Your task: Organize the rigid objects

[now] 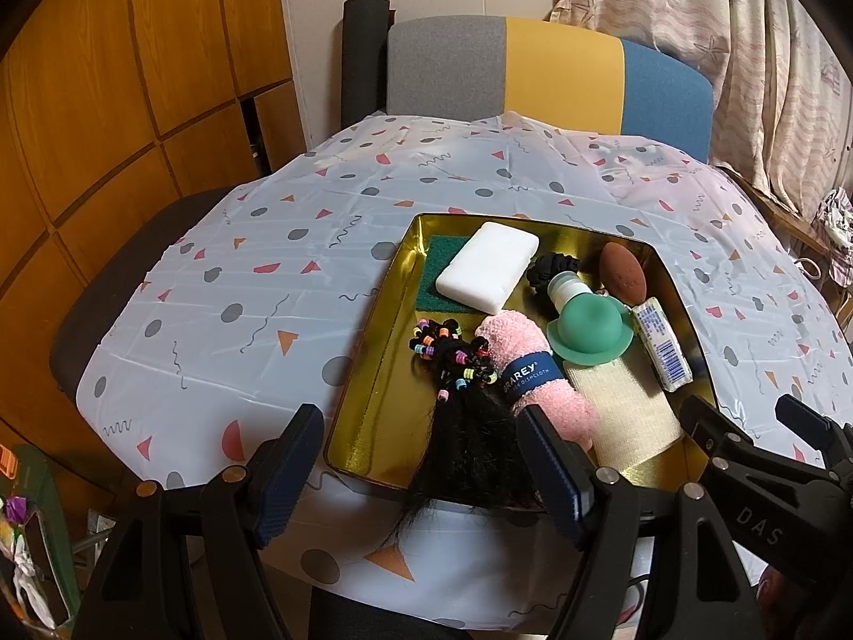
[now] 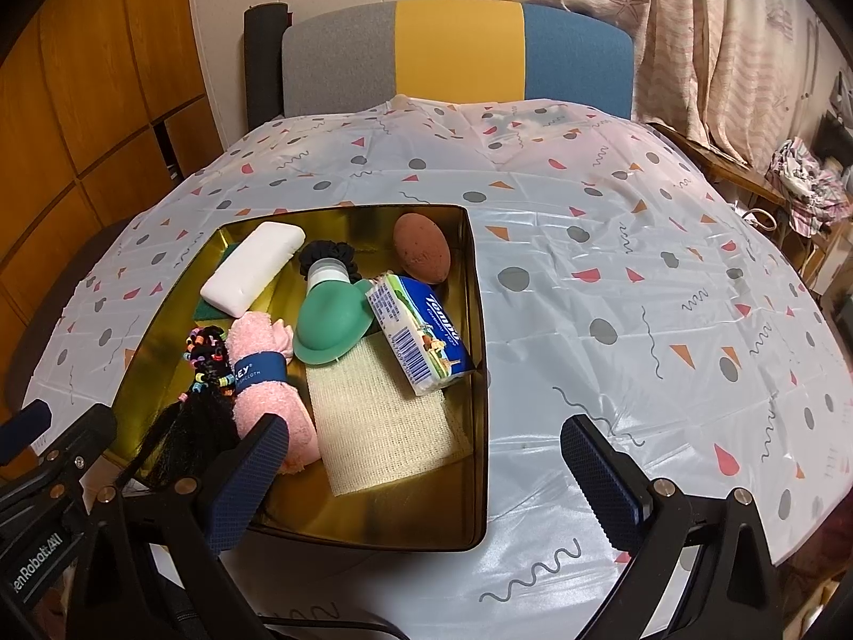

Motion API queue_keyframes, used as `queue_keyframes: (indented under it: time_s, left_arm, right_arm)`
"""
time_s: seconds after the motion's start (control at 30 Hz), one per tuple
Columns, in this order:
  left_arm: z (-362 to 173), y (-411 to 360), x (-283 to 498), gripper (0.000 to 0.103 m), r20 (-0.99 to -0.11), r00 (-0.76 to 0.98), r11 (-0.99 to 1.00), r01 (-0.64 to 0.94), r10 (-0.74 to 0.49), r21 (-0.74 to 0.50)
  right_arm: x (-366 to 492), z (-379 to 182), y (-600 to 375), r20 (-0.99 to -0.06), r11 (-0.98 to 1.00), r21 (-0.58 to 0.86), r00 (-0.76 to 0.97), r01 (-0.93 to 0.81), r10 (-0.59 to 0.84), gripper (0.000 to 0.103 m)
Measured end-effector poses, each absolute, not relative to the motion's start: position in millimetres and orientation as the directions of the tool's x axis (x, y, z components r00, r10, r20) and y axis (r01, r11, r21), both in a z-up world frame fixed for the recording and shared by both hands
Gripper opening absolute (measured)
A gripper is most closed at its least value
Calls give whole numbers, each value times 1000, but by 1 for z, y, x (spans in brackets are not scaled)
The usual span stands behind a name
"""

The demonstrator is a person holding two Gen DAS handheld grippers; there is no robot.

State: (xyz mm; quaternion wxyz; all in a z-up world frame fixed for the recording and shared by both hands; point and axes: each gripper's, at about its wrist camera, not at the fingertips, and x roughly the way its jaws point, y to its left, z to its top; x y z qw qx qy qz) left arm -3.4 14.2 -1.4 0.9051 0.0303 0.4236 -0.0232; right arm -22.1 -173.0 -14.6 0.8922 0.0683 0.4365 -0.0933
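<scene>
A gold tin tray (image 1: 368, 330) (image 2: 479, 288) on the patterned tablecloth holds a white soap bar (image 1: 488, 266) (image 2: 253, 269), a brown egg-shaped sponge (image 1: 621, 272) (image 2: 421, 255), a green hat-shaped bottle (image 1: 586, 333) (image 2: 330, 328), a tissue pack (image 1: 664, 346) (image 2: 421, 338), a rolled pink dishcloth (image 1: 533, 373) (image 2: 266, 389), a beaded black hairpiece (image 1: 453, 362) (image 2: 208, 368) and a beige mesh cloth (image 1: 624, 416) (image 2: 384, 421). My left gripper (image 1: 421, 474) hovers open over the tray's near left corner. My right gripper (image 2: 426, 480) hovers open over the near right corner. Both are empty.
A green scouring pad (image 1: 434, 280) lies under the soap and a black scrunchie (image 1: 554, 266) behind the bottle. A grey, yellow and blue chair back (image 2: 458, 53) stands behind the table. Wooden cabinets are on the left, curtains on the right.
</scene>
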Motion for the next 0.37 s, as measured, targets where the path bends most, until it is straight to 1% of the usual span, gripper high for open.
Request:
queue_keyframes:
  time_s: [0.23,0.27,0.3,0.37]
  left_arm:
    - [-1,13,-4,76,-769,639,997,67,-20,30]
    - [-1,13,-5,75,-767,641,997,68,-21,30]
    - [-2,13,-5,72,-766,643,997,69,-22,30]
    - [-3,12,-5,72,-768,641,997,73,-23,31]
  right_arm:
    - [-22,-15,-174,-794,972,44,599,231,-106,103]
    - [-22,-15,-175,-794,972,44,598,232,-107,103]
    - [-22,-15,-175,-794,971,44,598,234,-108,103]
    - [-21,-15,-175,-795,971,46,598,234,-106,103]
